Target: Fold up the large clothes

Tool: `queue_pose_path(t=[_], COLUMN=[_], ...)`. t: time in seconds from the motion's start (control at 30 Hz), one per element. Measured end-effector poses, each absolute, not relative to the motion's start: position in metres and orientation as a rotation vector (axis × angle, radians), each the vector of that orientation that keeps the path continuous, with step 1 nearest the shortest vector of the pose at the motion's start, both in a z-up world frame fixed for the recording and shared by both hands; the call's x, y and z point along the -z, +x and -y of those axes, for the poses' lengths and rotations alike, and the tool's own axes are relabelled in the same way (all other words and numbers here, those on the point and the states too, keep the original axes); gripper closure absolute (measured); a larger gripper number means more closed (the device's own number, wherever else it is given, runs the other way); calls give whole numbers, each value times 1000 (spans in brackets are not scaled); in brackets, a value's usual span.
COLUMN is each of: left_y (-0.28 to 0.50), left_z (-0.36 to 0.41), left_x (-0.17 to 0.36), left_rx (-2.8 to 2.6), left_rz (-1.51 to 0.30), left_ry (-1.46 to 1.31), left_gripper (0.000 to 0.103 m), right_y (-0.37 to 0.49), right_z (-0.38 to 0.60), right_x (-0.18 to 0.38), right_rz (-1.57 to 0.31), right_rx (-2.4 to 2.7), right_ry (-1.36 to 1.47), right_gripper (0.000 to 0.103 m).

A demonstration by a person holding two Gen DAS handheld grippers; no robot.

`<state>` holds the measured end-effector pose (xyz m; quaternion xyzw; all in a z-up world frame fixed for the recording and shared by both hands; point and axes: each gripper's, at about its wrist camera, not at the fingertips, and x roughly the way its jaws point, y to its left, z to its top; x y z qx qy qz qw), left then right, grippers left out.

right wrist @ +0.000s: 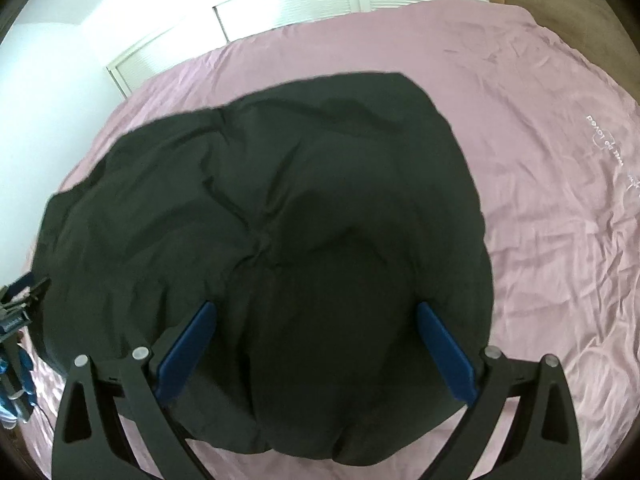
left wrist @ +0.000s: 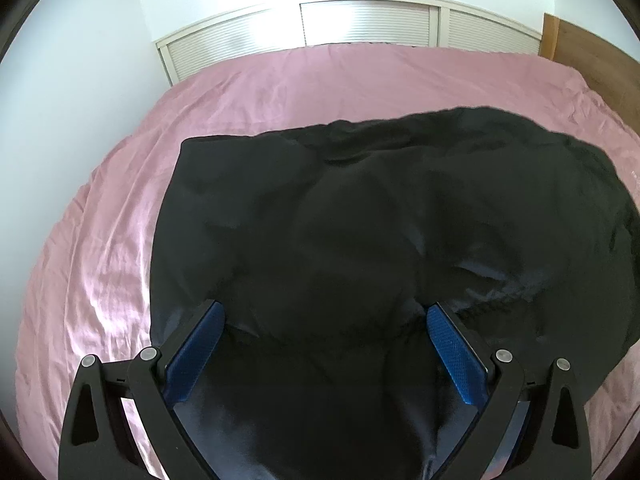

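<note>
Here, a large black garment (left wrist: 360, 240) lies spread and rumpled on a bed covered by a pink sheet (left wrist: 100, 240). In the left wrist view the garment reaches from near the bed's left edge across its middle toward the right, and its near part runs under the camera. The left tool (left wrist: 324, 336) hangs just above that near part with its blue-padded fingers (left wrist: 200, 344) spread wide and nothing between them; whether the tips touch the cloth cannot be told. Beyond the bed's far edge stand white louvred closet doors (left wrist: 360, 20), and a brown wooden headboard (left wrist: 592, 52) rises at the far right.

In the right wrist view the left tool (right wrist: 18, 320) shows small at the left border, beside the garment's left edge. The garment (right wrist: 280, 200) fills the middle of the bed, with a creased seam running across it, and its near hem (right wrist: 304, 446) lies just short of the bed's near edge. The right tool (right wrist: 316, 328) is released too, its fingers (right wrist: 444, 348) standing wide over the near part of the garment. To the right the pink sheet (right wrist: 552, 240) lies bare and wrinkled, bearing small pale lettering (right wrist: 608, 136) near the right edge.
</note>
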<state>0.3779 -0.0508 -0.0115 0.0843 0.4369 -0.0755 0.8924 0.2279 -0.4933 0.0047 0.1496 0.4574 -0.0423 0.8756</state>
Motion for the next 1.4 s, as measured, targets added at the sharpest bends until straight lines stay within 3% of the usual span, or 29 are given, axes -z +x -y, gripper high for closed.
queue_pose_path(t=[0.3, 0.47, 0.63, 0.97, 1.4], left_y=[390, 415, 433, 474, 473], left_z=[-58, -118, -149, -119, -93], left_x=[-7, 37, 82, 119, 156], left_rx=[182, 313, 443, 656, 656], left_rz=[-931, -1102, -1180, -1268, -1297], left_ry=[-185, -470, -678, -698, -745], left_gripper=[3, 3, 3, 1, 1], right_y=[213, 228, 249, 283, 305], right_z=[594, 632, 629, 612, 565], right_x=[-5, 38, 68, 116, 152], right_rz=[-913, -967, -1013, -1070, -1133], right_rx=[67, -68, -215, -335, -452], right_ry=[621, 870, 922, 902, 957], right_gripper=[0, 0, 0, 0, 0])
